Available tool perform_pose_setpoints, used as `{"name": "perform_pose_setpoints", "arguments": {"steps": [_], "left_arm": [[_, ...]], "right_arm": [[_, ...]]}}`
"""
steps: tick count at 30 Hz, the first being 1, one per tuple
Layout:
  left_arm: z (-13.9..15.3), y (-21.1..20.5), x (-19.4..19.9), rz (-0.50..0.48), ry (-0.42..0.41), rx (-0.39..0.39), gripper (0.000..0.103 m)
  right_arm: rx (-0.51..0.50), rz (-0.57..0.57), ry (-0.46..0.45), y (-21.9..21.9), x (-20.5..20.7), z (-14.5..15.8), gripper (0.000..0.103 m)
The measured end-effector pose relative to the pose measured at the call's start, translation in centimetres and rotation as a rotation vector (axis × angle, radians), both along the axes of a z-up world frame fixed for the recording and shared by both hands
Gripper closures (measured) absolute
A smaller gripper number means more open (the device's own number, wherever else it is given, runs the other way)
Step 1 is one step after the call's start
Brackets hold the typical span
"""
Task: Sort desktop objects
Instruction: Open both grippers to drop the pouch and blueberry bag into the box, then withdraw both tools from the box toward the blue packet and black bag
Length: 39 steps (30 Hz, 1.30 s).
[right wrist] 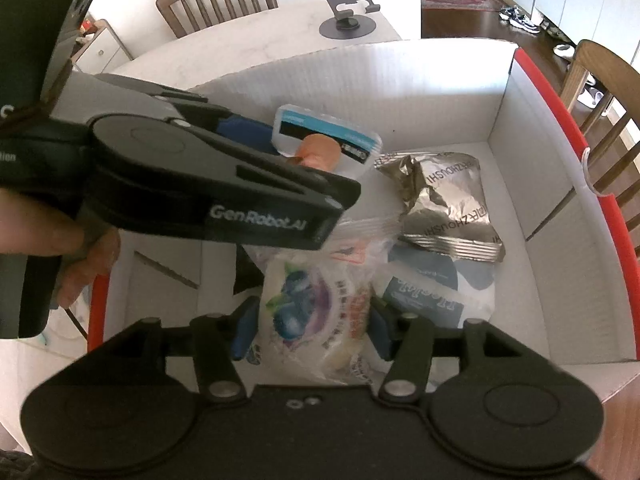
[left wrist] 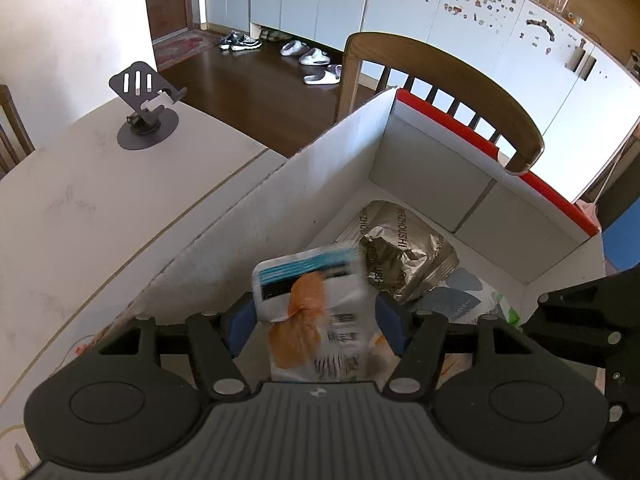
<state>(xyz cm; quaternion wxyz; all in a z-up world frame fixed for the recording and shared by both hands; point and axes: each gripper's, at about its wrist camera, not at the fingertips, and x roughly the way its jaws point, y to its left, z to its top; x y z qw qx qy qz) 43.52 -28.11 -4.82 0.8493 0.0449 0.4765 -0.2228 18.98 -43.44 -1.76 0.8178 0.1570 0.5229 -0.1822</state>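
Snacks mostly in box (right wrist: 540,92) already: silver bag (right wrist: 444,204) lies inside. Left gripper (left wrist: 316,320) & right gripper (right wrist: 310,330) jaws parted w/ a packet between each, grip unclear.

so the whole thing sits on a pale, off-white table (left wrist: 100,208) with a thin tan line running across the top. Directly on it: a dark phone stand (left wrist: 146,104) with a round base and slotted back plate, way out toward 10 o'clock in the left wrist view, and a big white cardboard box (left wrist: 280,200) with red outer sides, open at the top, from center to 3 o'clock
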Motion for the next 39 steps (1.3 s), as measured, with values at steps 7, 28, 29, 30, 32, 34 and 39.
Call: {"name": "perform_pose_setpoints", "arguments": {"steps": [7,28,29,30,32,34,39], "left_arm": [[1.3,0.5,-0.8,0.005,-0.017,-0.020,0.032],[7.5,4.2,-6.9,0.104,-0.130,-0.148,0.031],[7.7,4.4,-7.2,0.111,-0.132,-0.154,0.031],[7.9,4.7,-7.6,0.121,-0.136,-0.161,0.031],[8.2,5.3,-8.5,0.138,-0.143,-0.173,0.031],[8.5,6.0,-9.3,0.155,-0.149,-0.180,0.031],[9.5,7.8,-11.3,0.188,-0.172,-0.206,0.031]], "right_arm": [[-0.005,0.004,-0.019,0.2,-0.6,0.7,0.036],[-0.052,0.023,-0.119,1.2,-2.7,4.9,0.035],[-0.055,0.027,-0.120,1.5,-2.7,5.1,0.035],[-0.059,0.031,-0.120,1.7,-2.7,5.2,0.035],[-0.071,0.040,-0.121,2.1,-2.7,5.3,0.035],[-0.078,0.045,-0.125,2.4,-2.7,5.6,0.035],[-0.085,0.054,-0.142,3.5,-2.7,6.5,0.035]]}}
